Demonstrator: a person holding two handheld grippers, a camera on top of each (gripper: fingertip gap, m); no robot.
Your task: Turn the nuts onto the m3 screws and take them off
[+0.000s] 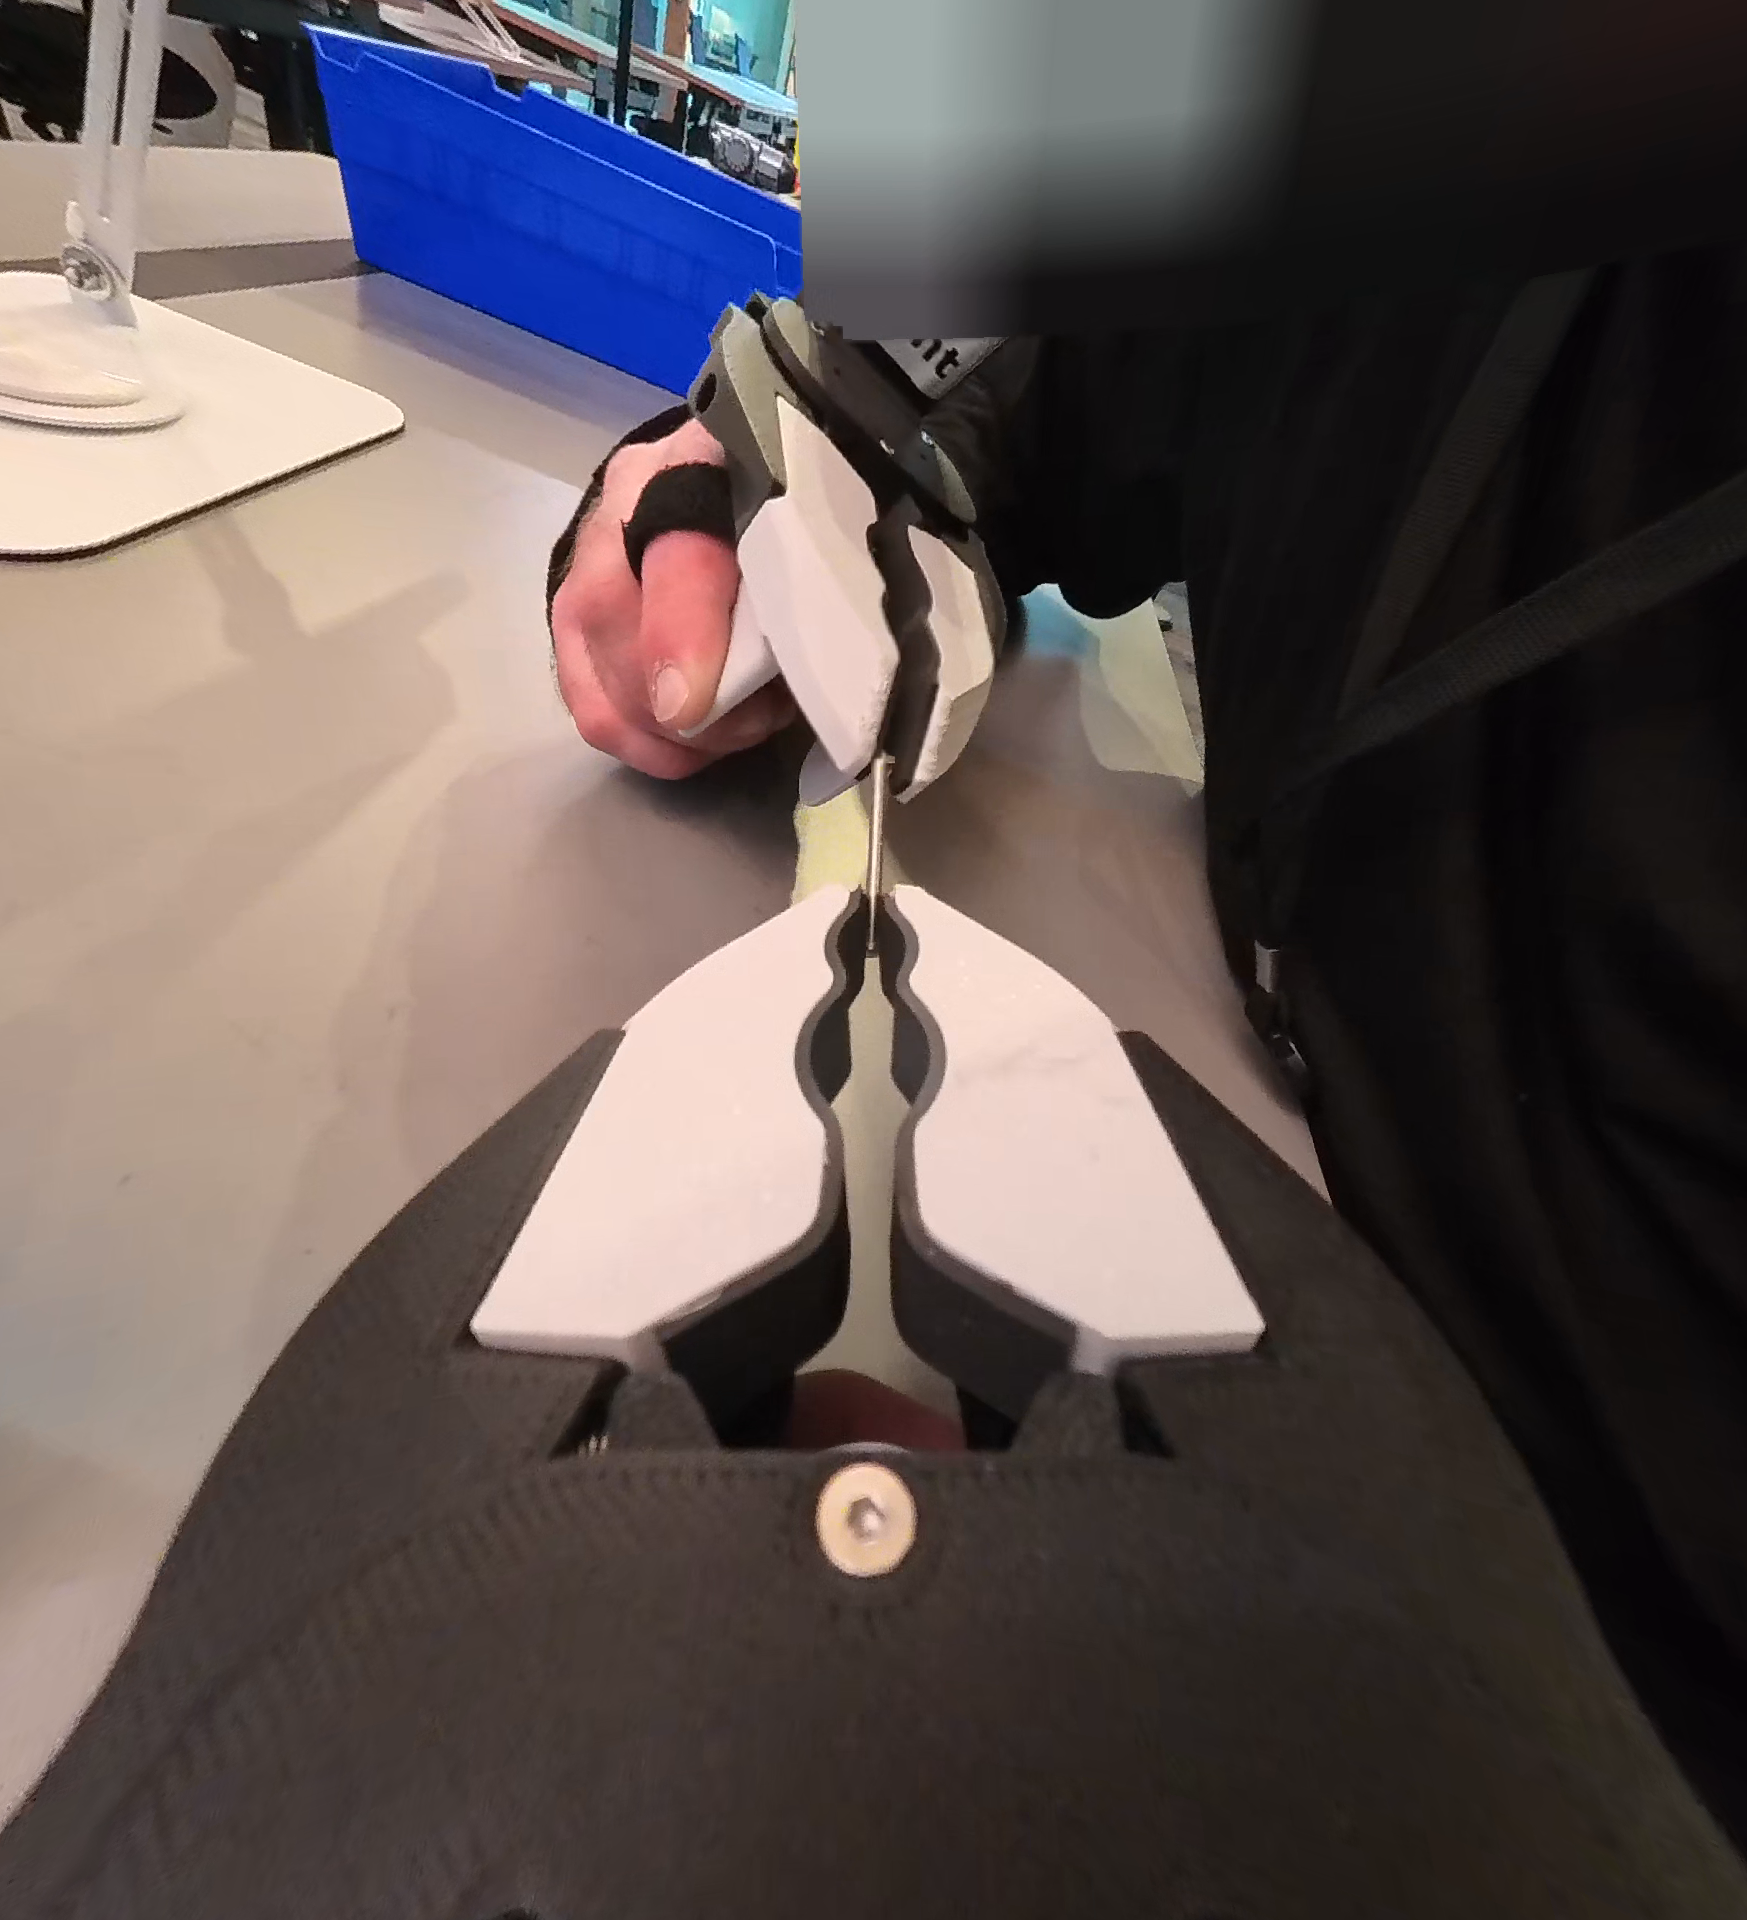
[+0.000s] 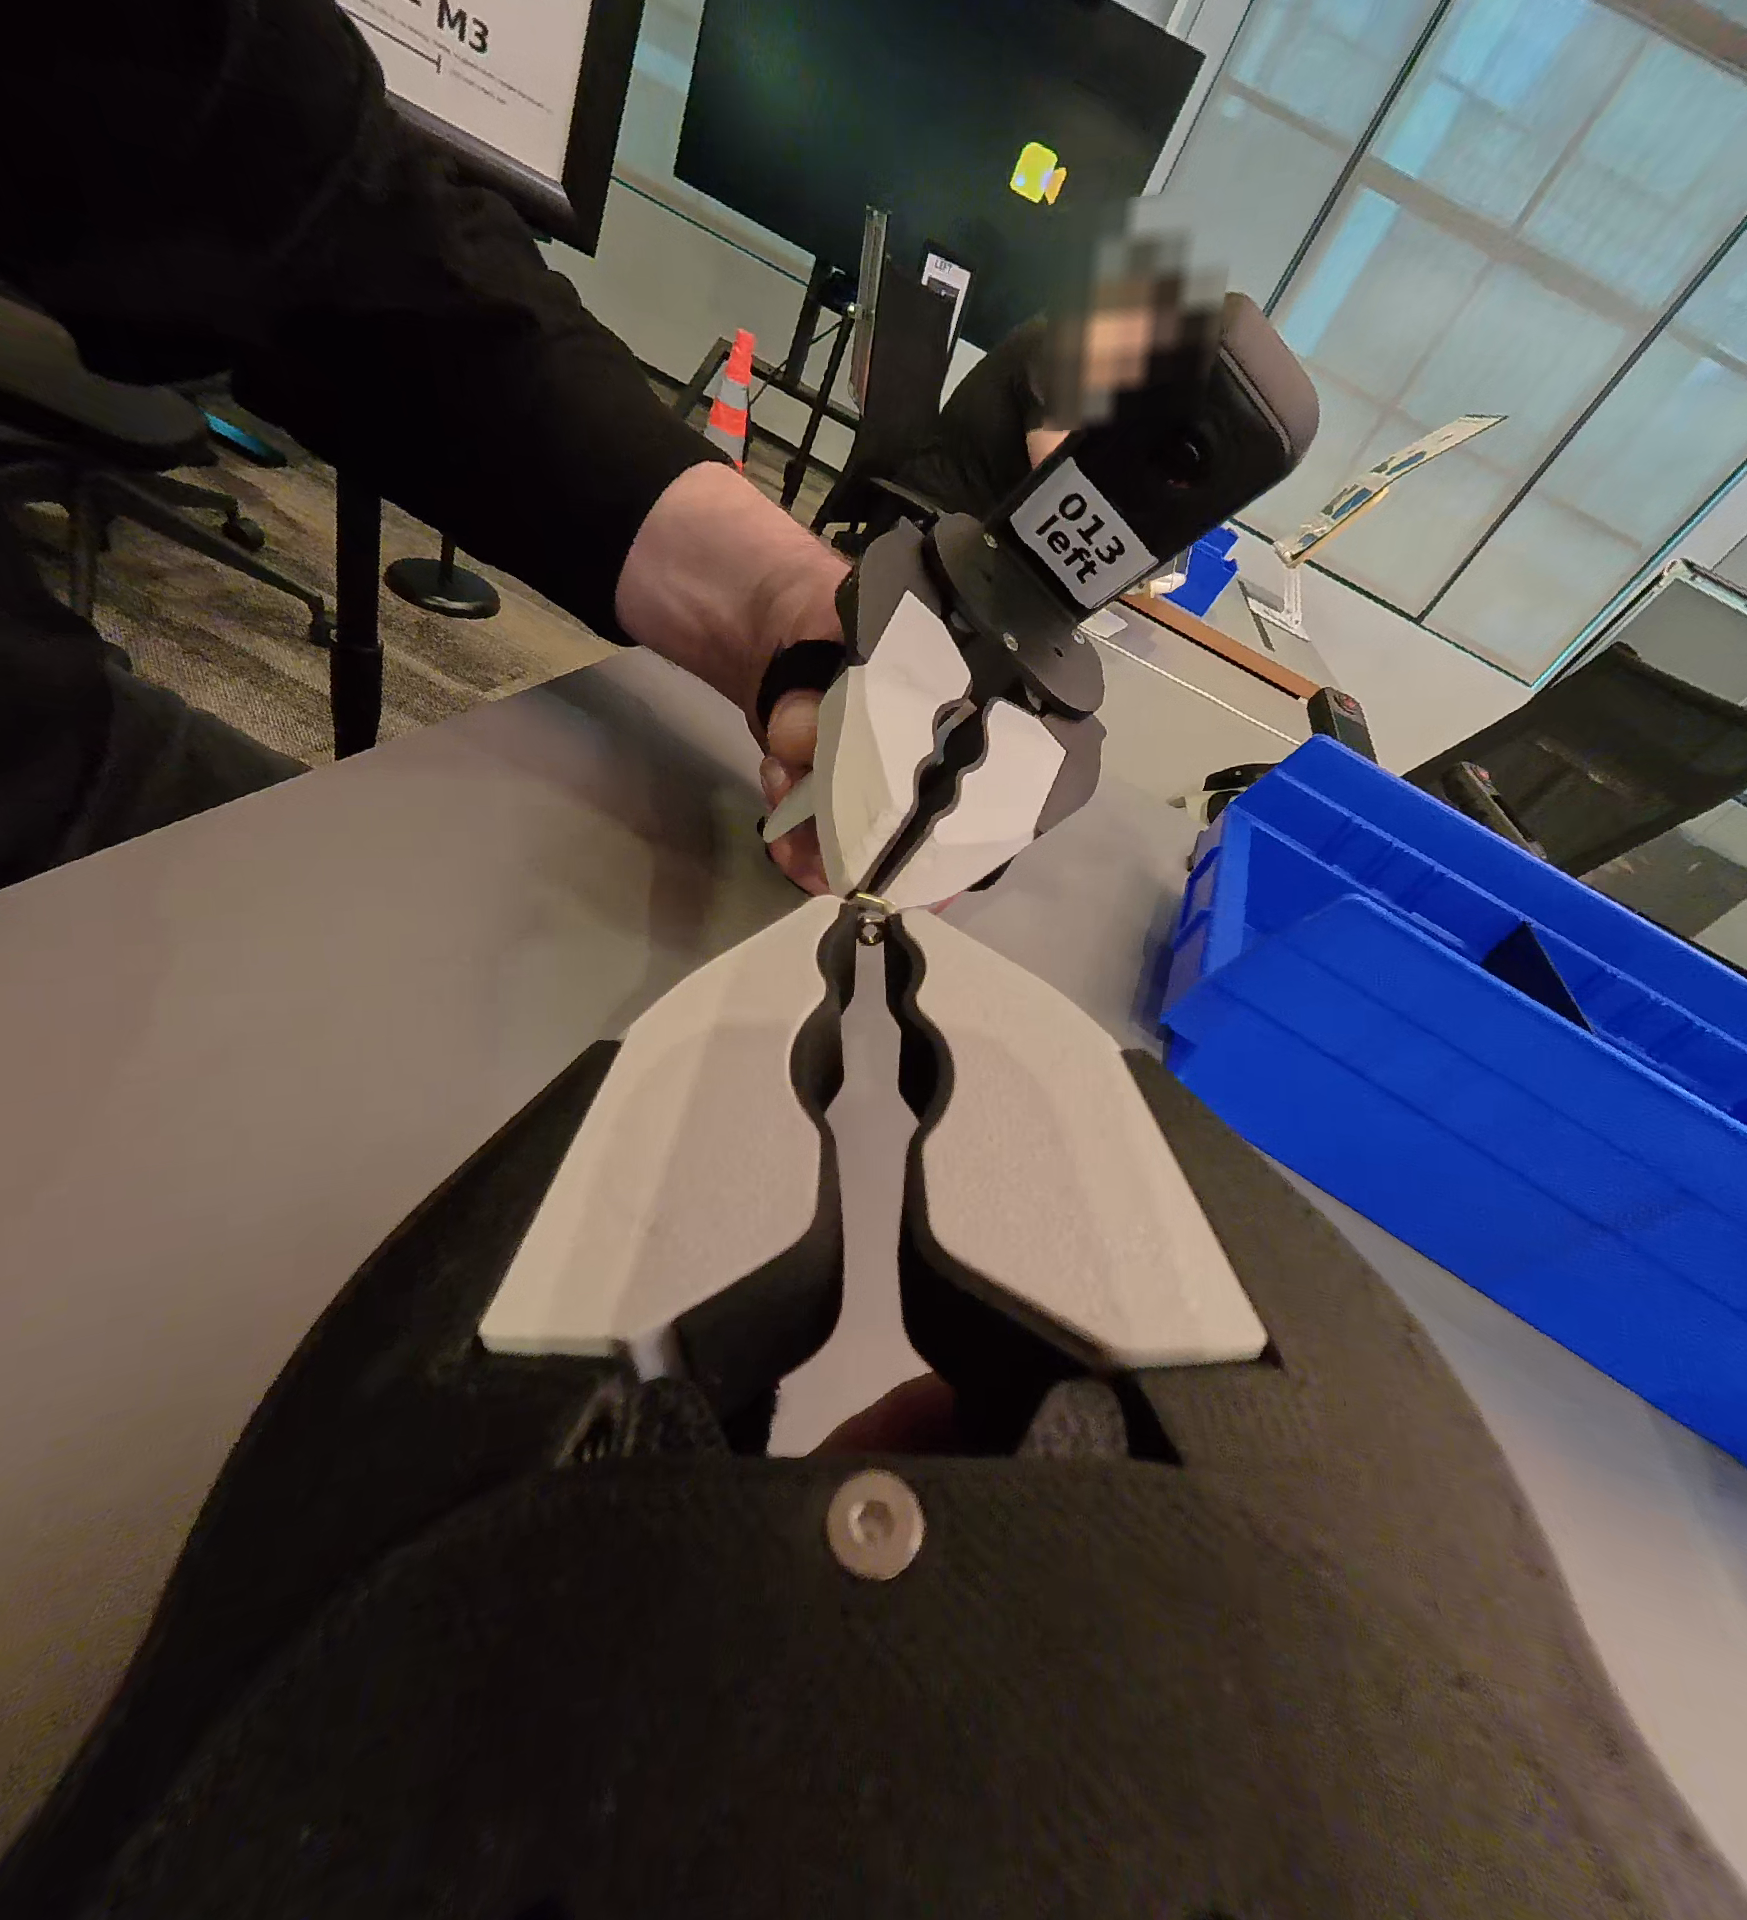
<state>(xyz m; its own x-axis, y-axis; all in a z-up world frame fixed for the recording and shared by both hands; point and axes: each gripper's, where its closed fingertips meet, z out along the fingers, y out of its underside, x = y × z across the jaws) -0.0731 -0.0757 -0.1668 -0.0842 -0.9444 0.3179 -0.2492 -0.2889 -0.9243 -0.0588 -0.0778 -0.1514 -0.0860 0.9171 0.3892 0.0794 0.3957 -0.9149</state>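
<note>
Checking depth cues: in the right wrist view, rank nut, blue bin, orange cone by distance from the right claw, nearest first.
1. nut: at the right claw tips.
2. blue bin: on the table, right side.
3. orange cone: on the floor, far behind.

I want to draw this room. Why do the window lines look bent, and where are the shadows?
Right wrist view: the wide lens tilts and bows the window frames near the edge. Left wrist view: soft shadows lie on the grey table beside the white stand base, and the dark gripper body at the bottom looks blurry.
</note>
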